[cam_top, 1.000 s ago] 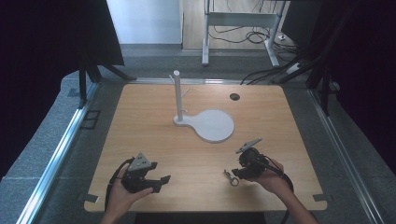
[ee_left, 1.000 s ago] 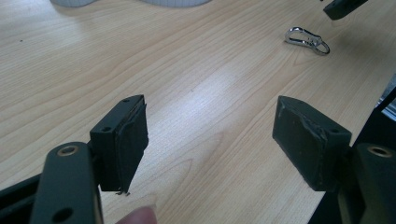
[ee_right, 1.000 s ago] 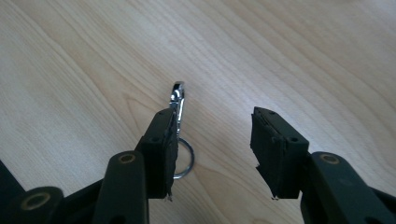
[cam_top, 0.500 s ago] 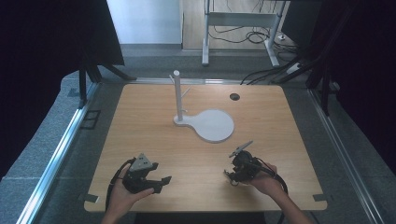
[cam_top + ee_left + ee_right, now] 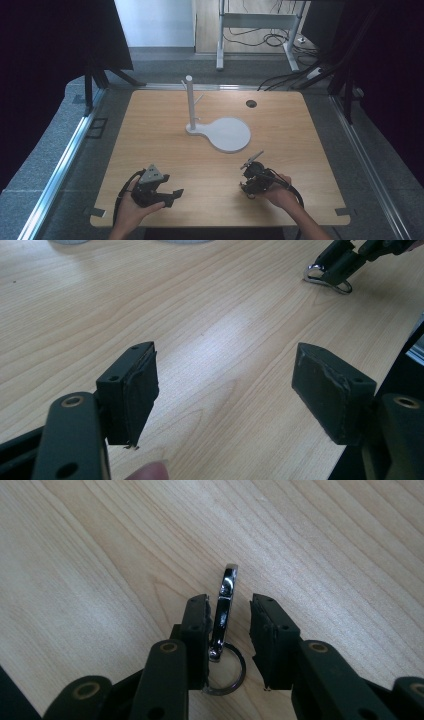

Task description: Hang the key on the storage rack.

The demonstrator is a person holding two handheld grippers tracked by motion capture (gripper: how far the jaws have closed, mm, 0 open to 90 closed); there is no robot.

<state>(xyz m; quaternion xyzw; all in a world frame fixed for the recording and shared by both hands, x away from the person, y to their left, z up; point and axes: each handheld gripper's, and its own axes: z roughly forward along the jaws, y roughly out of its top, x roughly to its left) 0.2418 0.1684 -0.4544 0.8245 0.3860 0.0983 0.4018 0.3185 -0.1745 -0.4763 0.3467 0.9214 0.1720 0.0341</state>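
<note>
Pale wood-grain tabletop [image 5: 150,130] is carrying the whole scene, with grey floor and dark curtains surrounding it and a desk frame with loose cables standing beyond its far edge. No brand, label or readable writing is showing on any surface.

You are holding the right hand-held gripper [image 5: 229,630] low over the near right part of the tabletop, and its jaws have just been closing. They are now standing narrowly apart around a chrome carabiner clip [image 5: 223,607] that is lying on the wood; in the right gripper view the left pad is sitting against or just beside the clip, while a visible gap is separating the right pad from it, so the clip is between the jaws but not yet clamped. A key ring [image 5: 229,677] is hanging from the clip's near end, lying flat beneath the jaws. In the left gripper view the same clip is appearing at the upper right, under the other gripper's tips.

You are resting the left hand-held gripper [image 5: 225,385] at the near left of the tabletop, its jaws standing wide apart with only bare wood between them.

Farther back, near the middle, a white stand [image 5: 227,134] is sitting, its upright post [image 5: 189,100] rising from a round base plate. A small dark hole [image 5: 251,103] is showing in the tabletop behind it.
</note>
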